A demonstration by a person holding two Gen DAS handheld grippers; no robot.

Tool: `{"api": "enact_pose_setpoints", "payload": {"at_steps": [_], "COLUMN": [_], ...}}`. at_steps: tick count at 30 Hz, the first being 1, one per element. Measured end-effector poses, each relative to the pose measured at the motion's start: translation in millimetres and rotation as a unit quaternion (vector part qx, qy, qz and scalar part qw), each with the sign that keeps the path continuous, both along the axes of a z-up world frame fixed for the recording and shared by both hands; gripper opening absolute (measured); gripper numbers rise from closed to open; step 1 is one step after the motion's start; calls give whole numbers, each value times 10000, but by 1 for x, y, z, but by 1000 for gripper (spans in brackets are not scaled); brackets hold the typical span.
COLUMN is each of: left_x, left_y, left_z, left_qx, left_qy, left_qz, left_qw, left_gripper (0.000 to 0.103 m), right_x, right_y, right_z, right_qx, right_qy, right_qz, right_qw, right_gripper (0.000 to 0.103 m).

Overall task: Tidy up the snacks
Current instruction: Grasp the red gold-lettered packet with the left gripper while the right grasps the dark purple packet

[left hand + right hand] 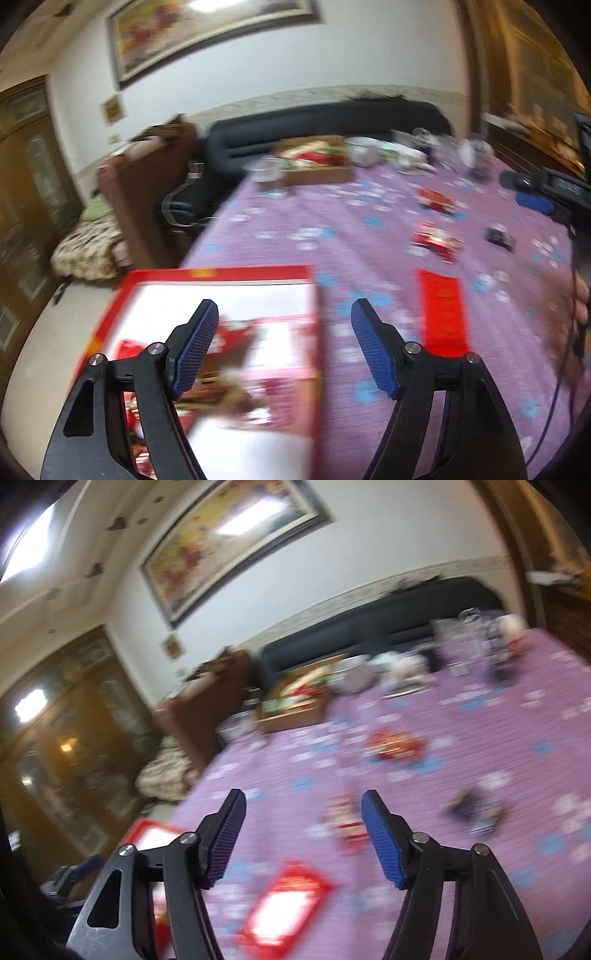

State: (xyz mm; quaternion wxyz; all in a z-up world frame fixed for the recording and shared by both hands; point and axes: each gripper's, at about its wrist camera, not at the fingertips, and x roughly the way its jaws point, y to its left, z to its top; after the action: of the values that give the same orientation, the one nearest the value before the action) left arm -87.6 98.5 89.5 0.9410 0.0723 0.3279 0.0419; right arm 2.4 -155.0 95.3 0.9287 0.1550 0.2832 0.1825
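**Left wrist view: both hand-held grippers empty, we're between picks**

Left wrist view: the left hand-held gripper [284,347] has its jaws spread, nothing between the pads. It hangs over the near-left corner of the bench [369,236], straddling the right wall of the red snack box [221,275]. The box already holds red packets, so we read this as just after a drop.

Right wrist view: the right hand-held gripper [303,838] is released too, empty, and aimed at the middle of the bench. One red-and-white snack packet [345,821] lies just beyond its fingertips, roughly in line with the gap. A dark packet [476,810] sits to its right and another red packet [397,747] lies farther toward the far edge. A flat red card [288,910] lies beneath the gripper, near the front edge.

Next move, in our judgement: lower the right gripper onto the nearest packet, close, and carry it to the box. Frames are blurred, so packet edges are uncertain.
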Motion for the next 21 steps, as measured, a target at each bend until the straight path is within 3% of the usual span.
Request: {"api": "enact_pose_setpoints", "payload": {"at_steps": [4, 9, 12, 17, 21], "left_x": [19, 39, 49, 56, 67], "left_y": [-47, -93, -103, -116, -118], "left_z": [-13, -38, -51, -59, -70], "left_qx": [9, 174, 135, 198, 28], "left_qy": [387, 835, 1058, 1177, 1493], "left_qz": [-535, -823, -830, -878, -920], "left_qw": [9978, 9930, 9908, 9890, 9845], "left_gripper": [75, 74, 74, 74, 74], "right_x": [20, 37, 46, 57, 70], "right_y": [-59, -117, -122, -106, -95], "right_z": [-10, -38, -49, -57, -73], "right_qx": [-94, 517, 684, 204, -98], "right_qy": [224, 690, 861, 810, 1057], "right_qz": [-634, -1073, -1044, -974, -829], "right_qw": [9977, 9905, 9884, 9917, 9909], "right_gripper": [71, 71, 71, 71, 71]}}
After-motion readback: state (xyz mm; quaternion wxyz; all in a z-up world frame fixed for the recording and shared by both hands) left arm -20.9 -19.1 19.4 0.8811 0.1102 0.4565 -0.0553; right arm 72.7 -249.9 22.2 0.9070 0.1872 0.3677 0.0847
